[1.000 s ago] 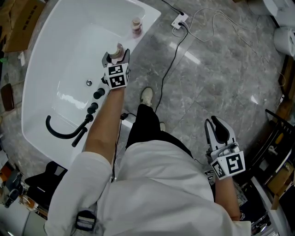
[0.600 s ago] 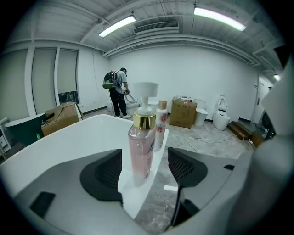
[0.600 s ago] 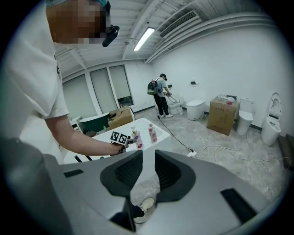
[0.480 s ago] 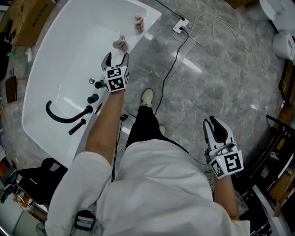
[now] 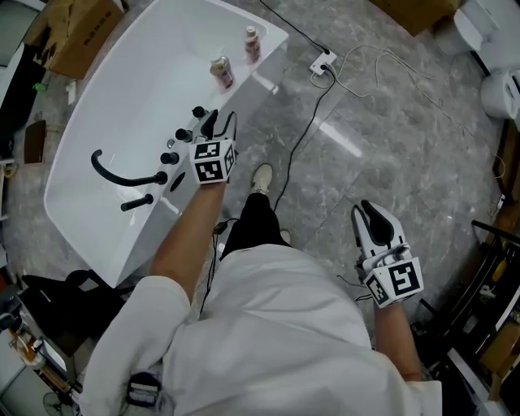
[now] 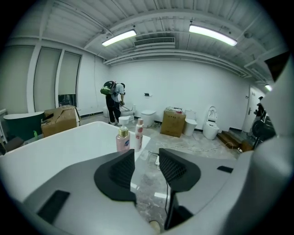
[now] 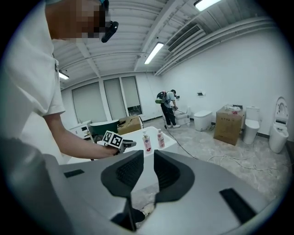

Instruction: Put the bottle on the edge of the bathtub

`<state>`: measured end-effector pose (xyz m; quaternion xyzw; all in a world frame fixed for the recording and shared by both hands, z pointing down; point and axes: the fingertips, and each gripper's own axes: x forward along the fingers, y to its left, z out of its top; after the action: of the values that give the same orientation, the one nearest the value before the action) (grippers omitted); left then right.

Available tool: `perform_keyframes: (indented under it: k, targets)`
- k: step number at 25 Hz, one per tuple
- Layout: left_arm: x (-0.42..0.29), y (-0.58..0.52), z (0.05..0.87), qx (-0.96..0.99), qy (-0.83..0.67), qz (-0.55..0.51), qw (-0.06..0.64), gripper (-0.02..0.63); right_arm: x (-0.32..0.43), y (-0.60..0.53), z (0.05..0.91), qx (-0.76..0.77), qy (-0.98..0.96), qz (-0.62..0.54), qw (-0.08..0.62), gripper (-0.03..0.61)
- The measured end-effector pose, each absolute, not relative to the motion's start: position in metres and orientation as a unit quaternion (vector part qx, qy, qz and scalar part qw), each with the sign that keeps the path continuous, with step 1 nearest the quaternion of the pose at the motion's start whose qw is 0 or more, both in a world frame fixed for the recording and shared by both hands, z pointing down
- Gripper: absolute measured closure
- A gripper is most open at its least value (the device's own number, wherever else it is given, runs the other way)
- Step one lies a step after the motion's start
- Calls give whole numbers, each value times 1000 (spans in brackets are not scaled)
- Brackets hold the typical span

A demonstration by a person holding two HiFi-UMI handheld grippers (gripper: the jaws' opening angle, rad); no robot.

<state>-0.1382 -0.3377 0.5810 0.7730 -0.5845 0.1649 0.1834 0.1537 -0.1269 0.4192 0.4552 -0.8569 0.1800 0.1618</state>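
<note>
A pink pump bottle [image 5: 220,71] stands upright on the white bathtub's rim [image 5: 246,80]. A slimmer bottle [image 5: 253,43] stands beyond it near the corner. My left gripper [image 5: 219,123] hovers over the rim short of the pump bottle, apart from it. In the left gripper view its jaws [image 6: 146,154] are closing with nothing between them, and the pump bottle [image 6: 122,140] and the slim bottle [image 6: 138,135] show ahead. My right gripper [image 5: 370,215] hangs over the floor by my right side, its jaws [image 7: 147,158] a narrow gap apart and empty.
Black tap knobs [image 5: 171,156] and a curved black spout [image 5: 110,172] sit on the rim left of my left gripper. A power strip [image 5: 323,58] with cables lies on the grey floor. A cardboard box [image 5: 75,23] stands beyond the tub. A person [image 6: 112,103] stands far off.
My left gripper stood around the pump bottle, then drew back toward me along the rim. The bottle stays standing on the edge. The right gripper has barely moved.
</note>
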Motion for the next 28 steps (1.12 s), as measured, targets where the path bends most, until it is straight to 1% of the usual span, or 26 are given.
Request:
perform_keyframes:
  k: [4, 7, 12, 20, 28]
  targets:
    - [-118, -290, 551, 787, -571, 149, 177, 528, 162, -99, 415, 452, -864, 166, 149, 506]
    - [-101, -253, 531, 800, -556, 145, 173, 575, 170, -78, 413, 452, -866, 161, 140, 515]
    - [-73, -194, 501, 827, -514, 138, 179, 592, 175, -50, 413, 449, -871, 154, 126, 532]
    - [-24, -107, 458, 882, -397, 114, 227, 595, 175, -28, 405, 446, -876, 147, 111, 569]
    - [3, -61, 428, 910, -326, 112, 231, 595, 162, -17, 397, 428, -888, 135, 105, 571]
